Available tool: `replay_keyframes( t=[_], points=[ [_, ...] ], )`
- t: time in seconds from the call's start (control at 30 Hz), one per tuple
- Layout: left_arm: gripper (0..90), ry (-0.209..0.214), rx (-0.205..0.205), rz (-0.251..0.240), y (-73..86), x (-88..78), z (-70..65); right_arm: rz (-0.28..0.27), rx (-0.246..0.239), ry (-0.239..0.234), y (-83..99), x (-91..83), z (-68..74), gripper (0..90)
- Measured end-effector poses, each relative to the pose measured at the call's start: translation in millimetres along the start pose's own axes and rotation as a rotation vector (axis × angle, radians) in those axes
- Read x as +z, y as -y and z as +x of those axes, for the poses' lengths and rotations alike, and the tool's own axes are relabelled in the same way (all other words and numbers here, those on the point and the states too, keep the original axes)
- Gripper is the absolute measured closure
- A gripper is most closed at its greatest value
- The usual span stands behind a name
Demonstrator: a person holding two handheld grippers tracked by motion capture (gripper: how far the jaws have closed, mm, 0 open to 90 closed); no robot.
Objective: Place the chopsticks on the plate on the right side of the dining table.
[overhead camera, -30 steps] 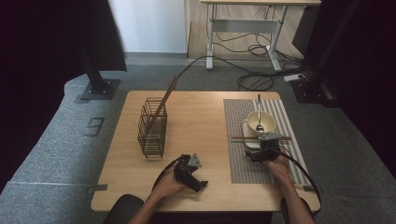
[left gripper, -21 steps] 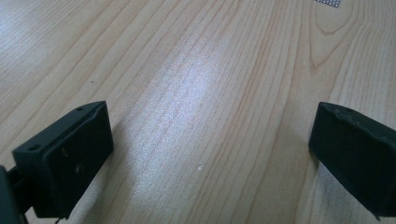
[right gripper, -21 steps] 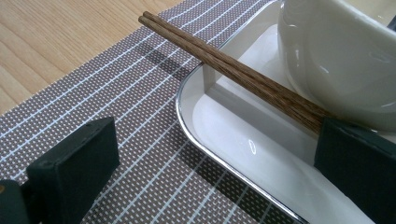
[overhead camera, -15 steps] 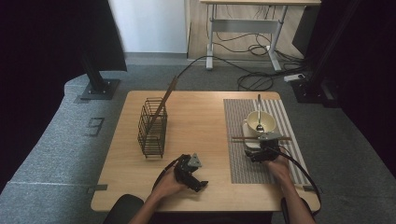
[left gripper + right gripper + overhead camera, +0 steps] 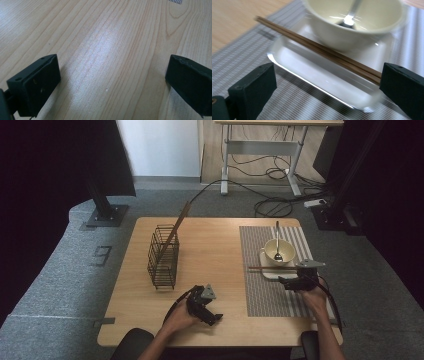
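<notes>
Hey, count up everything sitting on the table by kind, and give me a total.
Wire basket: 1
Wooden stick leaning in the basket: 1
Striped placemat: 1
White tray: 1
Cream bowl: 1
Spoon: 1
Chopsticks: 1 pair
Total: 7

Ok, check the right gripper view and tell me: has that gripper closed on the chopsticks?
No. The right gripper has its jaws wide apart, and the chopsticks lie across the white tray in front of the bowl.
</notes>
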State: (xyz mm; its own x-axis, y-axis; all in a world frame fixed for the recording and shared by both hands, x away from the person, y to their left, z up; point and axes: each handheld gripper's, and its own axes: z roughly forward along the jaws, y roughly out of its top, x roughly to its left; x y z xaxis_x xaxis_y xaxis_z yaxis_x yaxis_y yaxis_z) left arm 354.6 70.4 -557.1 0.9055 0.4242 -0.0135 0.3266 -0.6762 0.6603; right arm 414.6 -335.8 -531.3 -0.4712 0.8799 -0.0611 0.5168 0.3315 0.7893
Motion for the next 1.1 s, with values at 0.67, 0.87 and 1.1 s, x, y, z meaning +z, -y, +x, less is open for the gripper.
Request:
replay_keyframes(
  t=[0.67, 0.87, 1.1],
  points=[
    [0.0, -0.001, 0.0, 0.0, 0.0, 0.0, 0.0, -0.023, 0.161, 0.172, 24.0, -6.5, -43.5, 11.3],
    [0.0, 0.0, 0.0, 0.0, 0.0, 0.0, 0.0, 0.005, 0.168, 0.178, 25.3, -0.8, -44.8, 12.4],
    [0.0, 0.0, 0.0, 0.0, 0.0, 0.0, 0.0, 0.003, 0.176, 0.166, 26.7, 1.2, -46.1, 13.2]
  ],
)
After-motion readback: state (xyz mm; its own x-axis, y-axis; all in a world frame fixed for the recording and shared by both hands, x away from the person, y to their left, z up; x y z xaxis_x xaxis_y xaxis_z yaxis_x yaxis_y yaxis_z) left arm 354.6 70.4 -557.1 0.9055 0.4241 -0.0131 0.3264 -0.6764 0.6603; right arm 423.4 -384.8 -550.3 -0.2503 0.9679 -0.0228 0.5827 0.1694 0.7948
